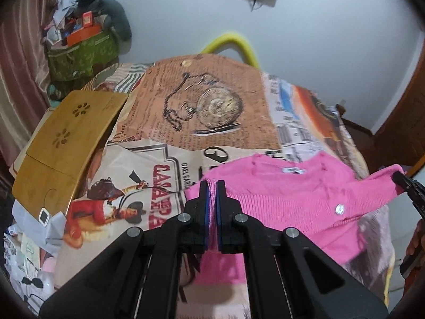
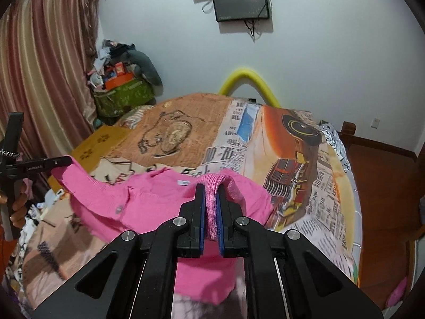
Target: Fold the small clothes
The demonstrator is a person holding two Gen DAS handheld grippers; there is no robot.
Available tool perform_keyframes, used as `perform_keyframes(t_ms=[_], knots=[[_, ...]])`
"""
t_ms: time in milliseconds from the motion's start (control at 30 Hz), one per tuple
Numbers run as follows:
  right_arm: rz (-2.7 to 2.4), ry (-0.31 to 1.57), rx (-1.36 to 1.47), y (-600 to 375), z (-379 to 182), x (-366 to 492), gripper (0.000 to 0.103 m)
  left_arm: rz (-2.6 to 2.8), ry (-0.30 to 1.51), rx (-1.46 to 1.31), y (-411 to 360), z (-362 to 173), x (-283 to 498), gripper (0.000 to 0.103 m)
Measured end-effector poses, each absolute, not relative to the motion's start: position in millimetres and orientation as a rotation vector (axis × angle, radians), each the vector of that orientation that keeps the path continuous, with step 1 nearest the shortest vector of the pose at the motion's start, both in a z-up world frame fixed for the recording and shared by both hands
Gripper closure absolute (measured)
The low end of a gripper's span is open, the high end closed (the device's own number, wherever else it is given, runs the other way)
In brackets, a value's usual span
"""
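Observation:
A small pink knit cardigan (image 1: 287, 194) with round buttons hangs stretched between my two grippers above the bed; it also shows in the right wrist view (image 2: 148, 202). My left gripper (image 1: 212, 186) is shut on one ribbed sleeve end. My right gripper (image 2: 210, 188) is shut on the other ribbed sleeve end, which bulges over its fingertips. The right gripper shows at the right edge of the left wrist view (image 1: 409, 186), and the left gripper shows at the left of the right wrist view (image 2: 53, 163). The cardigan's lower part droops toward the bedspread.
The bed carries a printed bedspread (image 1: 202, 111) with newspaper, pocket-watch and car pictures. A bamboo lap tray (image 1: 66, 143) lies at its left side. A green bag piled with clutter (image 1: 82, 50) stands by the curtain. A yellow foam tube (image 2: 249, 82) arcs behind the bed.

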State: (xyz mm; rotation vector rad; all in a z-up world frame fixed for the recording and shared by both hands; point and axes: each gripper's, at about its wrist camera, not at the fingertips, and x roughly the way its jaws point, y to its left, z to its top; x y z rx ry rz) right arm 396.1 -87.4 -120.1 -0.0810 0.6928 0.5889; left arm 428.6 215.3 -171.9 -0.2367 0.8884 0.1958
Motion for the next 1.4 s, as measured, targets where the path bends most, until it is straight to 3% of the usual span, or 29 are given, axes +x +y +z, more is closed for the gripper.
perform_keyframes(t_ms=[467,567,600,633,667,700,733,833,1200,1367,1400], knots=[[0.479,0.855,-0.08,-69,-181,494,0.095,0.246,1.05,-0.246,235,-256,525,0.097],[0.479,0.863,-0.083,-73,-183,487,0.091,0.246,1.058,-0.22,233,-260,520,0.079],[0.474,0.86,-0.091,-74,-182,484,0.084,0.244,1.058,-0.215,233,-259,517,0.064],[0.47,0.852,-0.098,-77,-180,480,0.074,0.24,1.048,-0.216,234,-256,511,0.055],[0.471,0.839,-0.101,-80,-177,474,0.068,0.236,1.035,-0.216,234,-253,506,0.054],[0.471,0.826,-0.102,-83,-173,468,0.058,0.23,1.024,-0.212,234,-248,499,0.054],[0.475,0.812,-0.102,-87,-170,461,0.055,0.224,1.02,-0.209,234,-244,492,0.053],[0.503,0.799,-0.083,-97,-162,441,0.052,0.197,1.018,-0.204,234,-234,464,0.052],[0.564,0.909,-0.041,-119,-201,361,0.051,0.124,1.109,-0.208,213,-265,384,0.051],[0.584,0.956,-0.002,-119,-218,353,0.052,0.116,1.114,-0.196,202,-275,386,0.065],[0.59,0.964,0.004,-117,-221,355,0.059,0.118,1.116,-0.194,200,-277,390,0.071]])
